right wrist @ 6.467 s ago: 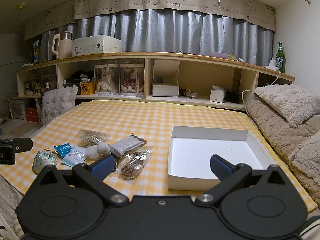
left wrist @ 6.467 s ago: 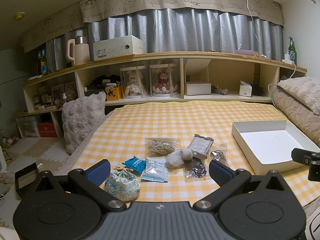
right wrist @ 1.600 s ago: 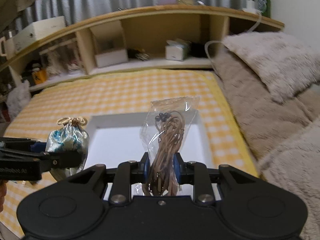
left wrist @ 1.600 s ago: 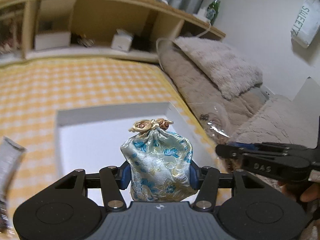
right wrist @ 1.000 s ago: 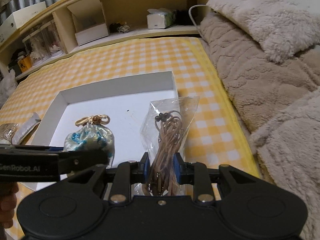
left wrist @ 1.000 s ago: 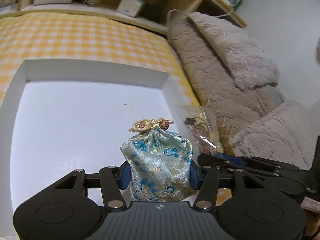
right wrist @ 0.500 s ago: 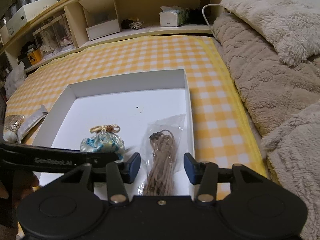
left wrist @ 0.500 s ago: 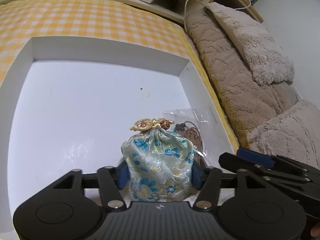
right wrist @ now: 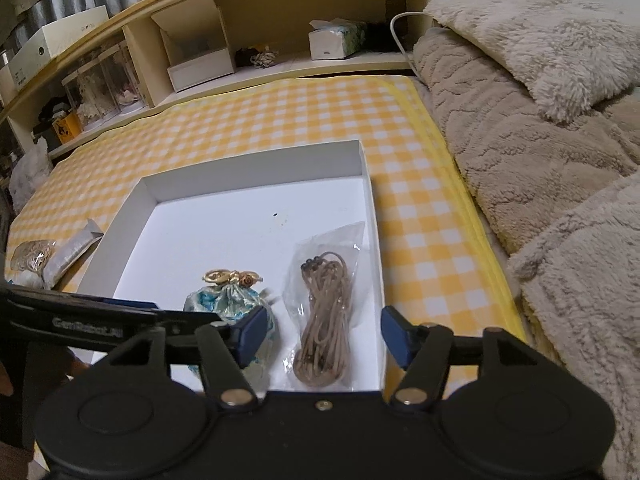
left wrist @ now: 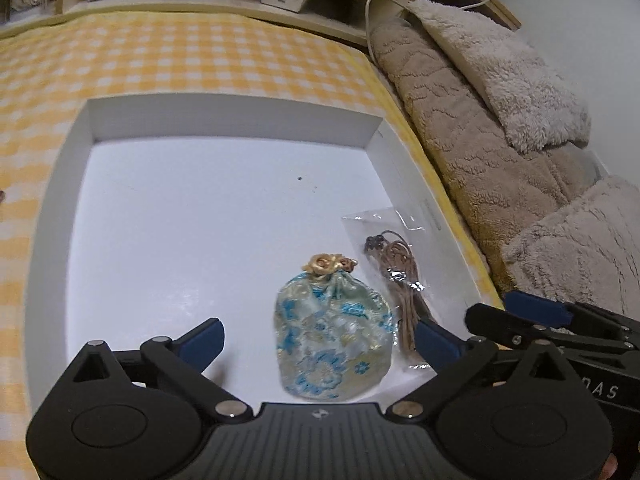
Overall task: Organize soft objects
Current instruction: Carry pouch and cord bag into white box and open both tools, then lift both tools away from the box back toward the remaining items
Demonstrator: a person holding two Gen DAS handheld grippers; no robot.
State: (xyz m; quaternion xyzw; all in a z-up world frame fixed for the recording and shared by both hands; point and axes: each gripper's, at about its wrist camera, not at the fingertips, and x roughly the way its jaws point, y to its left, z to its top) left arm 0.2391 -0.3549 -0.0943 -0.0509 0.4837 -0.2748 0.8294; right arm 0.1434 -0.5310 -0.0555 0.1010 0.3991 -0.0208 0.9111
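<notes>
A blue floral drawstring pouch (left wrist: 332, 336) (right wrist: 228, 300) with a gold tie sits on the floor of the white box (left wrist: 232, 118) (right wrist: 256, 178), near its front edge. My left gripper (left wrist: 320, 338) straddles it with jaws opening wide, pads clear of the cloth. To the pouch's right, a clear bag of brown cord (left wrist: 400, 280) (right wrist: 326, 312) lies against the box's right wall. My right gripper (right wrist: 322, 334) hangs over the cord bag, jaws opening, nothing pressed between them.
The box rests on a yellow checked cloth (right wrist: 280, 120). Beige fleece blankets (right wrist: 540, 100) pile up on the right. Small packets (right wrist: 52, 256) lie left of the box. A wooden shelf (right wrist: 260, 52) with boxes runs along the back.
Both grippers have let go. The pouch and the cord bag now lie in the box, and each pair of jaws has spread apart.
</notes>
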